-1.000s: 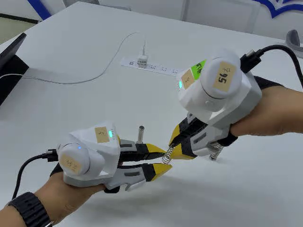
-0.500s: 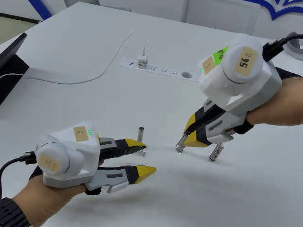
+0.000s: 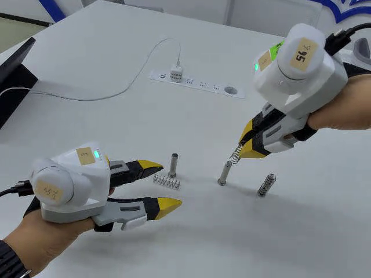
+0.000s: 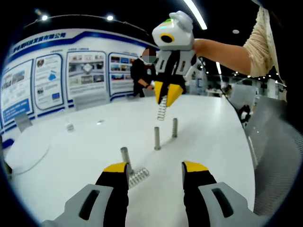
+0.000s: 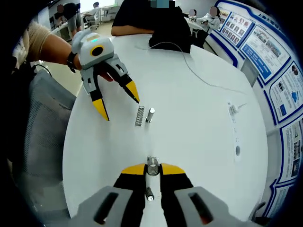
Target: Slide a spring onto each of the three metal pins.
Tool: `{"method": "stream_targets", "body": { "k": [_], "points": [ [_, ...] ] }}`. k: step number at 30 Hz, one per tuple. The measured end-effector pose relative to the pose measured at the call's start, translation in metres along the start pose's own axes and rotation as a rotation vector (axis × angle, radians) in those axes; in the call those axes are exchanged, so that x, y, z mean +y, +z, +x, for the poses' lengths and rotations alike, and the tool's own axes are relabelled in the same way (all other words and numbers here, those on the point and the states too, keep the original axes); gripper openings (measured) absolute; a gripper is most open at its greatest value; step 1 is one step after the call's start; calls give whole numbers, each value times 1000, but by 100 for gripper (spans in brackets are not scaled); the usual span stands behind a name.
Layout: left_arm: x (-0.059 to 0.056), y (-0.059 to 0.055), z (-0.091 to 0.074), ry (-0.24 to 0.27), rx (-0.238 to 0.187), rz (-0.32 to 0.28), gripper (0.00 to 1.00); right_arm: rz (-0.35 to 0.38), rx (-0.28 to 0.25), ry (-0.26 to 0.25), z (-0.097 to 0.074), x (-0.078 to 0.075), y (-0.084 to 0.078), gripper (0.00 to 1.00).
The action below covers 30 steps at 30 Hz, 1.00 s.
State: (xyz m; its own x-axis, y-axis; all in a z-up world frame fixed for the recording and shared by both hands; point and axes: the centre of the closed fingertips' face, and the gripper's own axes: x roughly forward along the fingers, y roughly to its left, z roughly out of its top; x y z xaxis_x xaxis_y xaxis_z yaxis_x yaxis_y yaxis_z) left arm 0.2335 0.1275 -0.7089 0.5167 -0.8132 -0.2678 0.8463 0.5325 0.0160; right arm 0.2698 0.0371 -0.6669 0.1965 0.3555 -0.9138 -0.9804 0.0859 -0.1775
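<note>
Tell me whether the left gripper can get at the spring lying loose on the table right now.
Probably yes. The left gripper is open, and the loose spring lies just ahead of its fingers, beside a bare pin, with nothing between. The right gripper holds a second spring above another pin.

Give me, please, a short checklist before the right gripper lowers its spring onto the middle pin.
1. Grip: right gripper shut on held spring: ok.
2. Target: middle pin upright and bare: ok.
3. Alignment: held spring centred over middle pin: cannot tell; it hangs close above, but the exact centring is unclear.
4. Clearance: left gripper open, apart from middle pin: ok.
5. Done already: third pin carries fitted spring: ok.
6. Supply: loose spring lies on the table beside near pin: ok.
</note>
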Motion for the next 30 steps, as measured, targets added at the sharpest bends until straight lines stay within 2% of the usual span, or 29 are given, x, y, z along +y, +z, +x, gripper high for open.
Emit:
{"method": "stream_targets", "body": {
  "k": [9,16,23,26,30],
  "points": [
    [6,-3,-3,23,7,-15,51,11,15,25,12,-3,-2,12],
    [10,-3,-6,33,4,-19,51,25,24,40,19,-3,-4,12],
    [10,-6,-6,32,8,-23,51,24,45,53,26,-2,-5,12],
    [10,-4,-6,35,4,-26,51,15,71,53,32,-1,-9,12],
    [10,-4,-6,37,3,-27,51,19,72,60,37,-1,-9,12]
  ]
}}
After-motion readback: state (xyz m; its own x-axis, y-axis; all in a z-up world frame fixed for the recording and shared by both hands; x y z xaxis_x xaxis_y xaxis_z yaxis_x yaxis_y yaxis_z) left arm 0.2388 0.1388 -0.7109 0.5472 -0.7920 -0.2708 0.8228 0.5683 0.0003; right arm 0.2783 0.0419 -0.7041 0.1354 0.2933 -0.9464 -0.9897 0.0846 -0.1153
